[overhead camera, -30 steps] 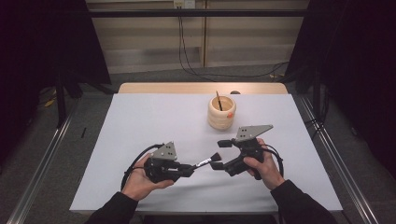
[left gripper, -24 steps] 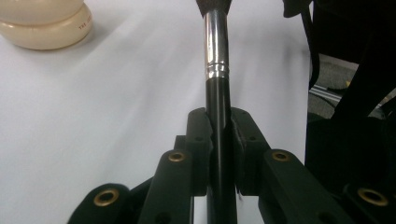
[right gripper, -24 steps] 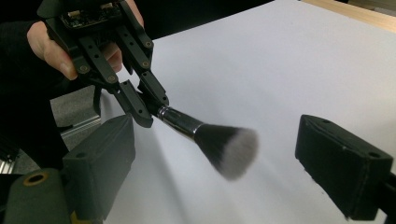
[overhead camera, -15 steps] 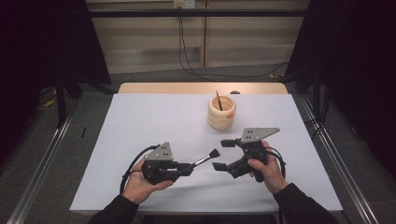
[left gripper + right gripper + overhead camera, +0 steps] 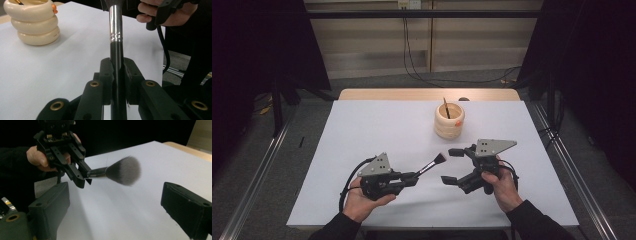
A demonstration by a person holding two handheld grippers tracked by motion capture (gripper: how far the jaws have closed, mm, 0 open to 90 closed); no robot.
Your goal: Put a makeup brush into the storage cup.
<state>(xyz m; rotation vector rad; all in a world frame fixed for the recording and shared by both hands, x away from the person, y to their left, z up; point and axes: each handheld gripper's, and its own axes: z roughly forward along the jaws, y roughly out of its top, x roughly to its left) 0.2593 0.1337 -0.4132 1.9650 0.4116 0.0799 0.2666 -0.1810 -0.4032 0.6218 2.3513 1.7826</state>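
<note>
My left gripper (image 5: 414, 176) is shut on the black handle of a makeup brush (image 5: 432, 164). The brush's silver ferrule and dark bristles point up and right toward my right gripper (image 5: 448, 165). In the left gripper view the pads (image 5: 106, 72) clamp the brush handle (image 5: 116, 32). In the right gripper view the fluffy brush head (image 5: 123, 171) hangs ahead of my right gripper (image 5: 117, 205). That gripper is open; its jaws have just been opening, and nothing is between them. A cream ringed holder (image 5: 449, 121) stands farther back with a thin stick in it.
The white table top (image 5: 377, 130) has a wooden strip along its far edge (image 5: 412, 94). Metal rails (image 5: 572, 165) run along both sides of the table. Cables hang down the back wall. The holder (image 5: 32, 27) stands at the left in the left gripper view.
The right gripper has drawn back a little to the right, off the brush head, with its jaws spread wider. The left hand keeps the brush, its head tilted slightly higher.
</note>
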